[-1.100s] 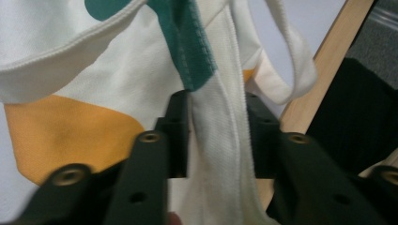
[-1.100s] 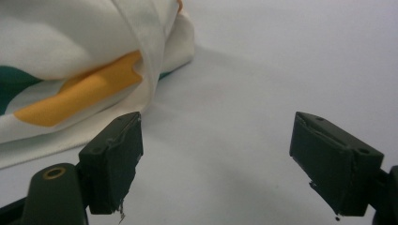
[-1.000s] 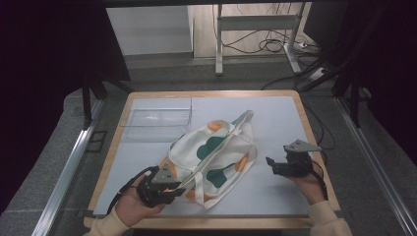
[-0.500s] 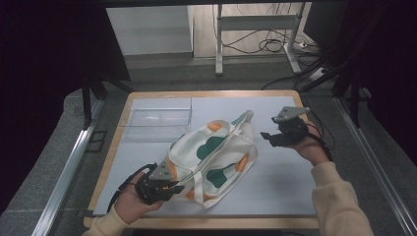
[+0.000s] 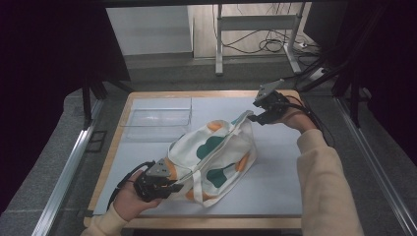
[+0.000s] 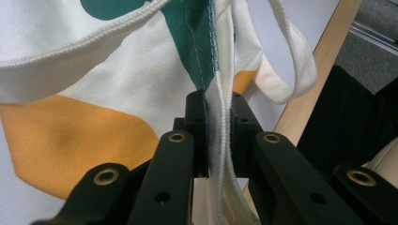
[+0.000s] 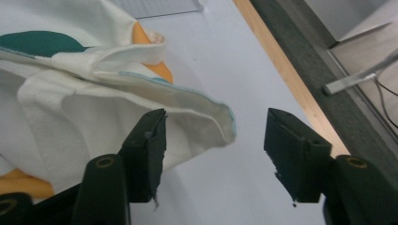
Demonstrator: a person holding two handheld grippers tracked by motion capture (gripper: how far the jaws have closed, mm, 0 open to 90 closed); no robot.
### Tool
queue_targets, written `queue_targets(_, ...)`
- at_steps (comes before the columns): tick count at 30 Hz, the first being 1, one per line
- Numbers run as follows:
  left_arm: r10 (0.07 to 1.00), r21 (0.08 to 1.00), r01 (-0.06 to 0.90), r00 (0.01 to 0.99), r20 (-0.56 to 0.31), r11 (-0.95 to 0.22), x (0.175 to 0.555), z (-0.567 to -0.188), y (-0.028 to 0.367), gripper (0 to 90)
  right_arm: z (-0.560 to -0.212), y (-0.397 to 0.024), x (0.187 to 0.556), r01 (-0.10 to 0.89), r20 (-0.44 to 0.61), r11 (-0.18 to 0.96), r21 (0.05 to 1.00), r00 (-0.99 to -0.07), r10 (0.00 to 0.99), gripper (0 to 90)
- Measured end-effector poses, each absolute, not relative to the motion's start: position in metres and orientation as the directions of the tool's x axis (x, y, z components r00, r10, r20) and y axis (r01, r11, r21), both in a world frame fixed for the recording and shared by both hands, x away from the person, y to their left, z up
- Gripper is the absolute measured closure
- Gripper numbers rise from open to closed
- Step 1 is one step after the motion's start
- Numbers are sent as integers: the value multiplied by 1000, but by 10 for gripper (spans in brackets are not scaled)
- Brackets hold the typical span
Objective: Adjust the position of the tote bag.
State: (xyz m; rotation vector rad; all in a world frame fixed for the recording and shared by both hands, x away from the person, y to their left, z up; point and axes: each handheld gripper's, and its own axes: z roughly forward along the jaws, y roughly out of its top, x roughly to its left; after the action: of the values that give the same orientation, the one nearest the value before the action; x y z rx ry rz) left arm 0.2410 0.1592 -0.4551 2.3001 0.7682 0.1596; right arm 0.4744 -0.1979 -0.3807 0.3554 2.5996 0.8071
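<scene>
While the left hand-held gripper (image 6: pixel 213 136) stays pinched on the tote bag (image 5: pixel 211 157) lying mid-bench (image 5: pixel 275 191), the right hand-held gripper (image 7: pixel 213 145) has swung up to its far corner, jaws spread, probably to grasp there.

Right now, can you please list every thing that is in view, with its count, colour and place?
Tote bag: one, white cloth with green and orange patches, lying in the middle of the table, its cloth clamped at the near-left end.
Bag handle strap: one loop seen, white, hanging beside the clamped edge.
Clear box: one, transparent, far left part of the table, apart from the bag.
Table: one, pale blue-white top with a wooden rim.
Cables: several, dark, on the floor beyond the table.
Left gripper: one, black, near-left, shut on the bag's edge.
Right gripper: one, black, far right, jaws open around the bag's far corner.
Sleeve: cream, on the right arm.
</scene>
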Motion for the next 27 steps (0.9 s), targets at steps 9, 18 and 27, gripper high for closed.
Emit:
queue_targets(9, 569, 655, 490, 815, -110, -575, 243, -457, 161, 824, -401, -185, 494, 110, -286, 840, 531, -910, 300, 407)
queue_targets(18, 579, 657, 499, 807, -116, -565, 244, -458, 163, 826, -418, -175, 500, 101, -267, 853, 511, -925, 270, 648)
queue_targets(27, 585, 654, 503, 803, -111, -565, 245, -458, 165, 836, -414, -176, 494, 107, -278, 853, 511, -918, 281, 789)
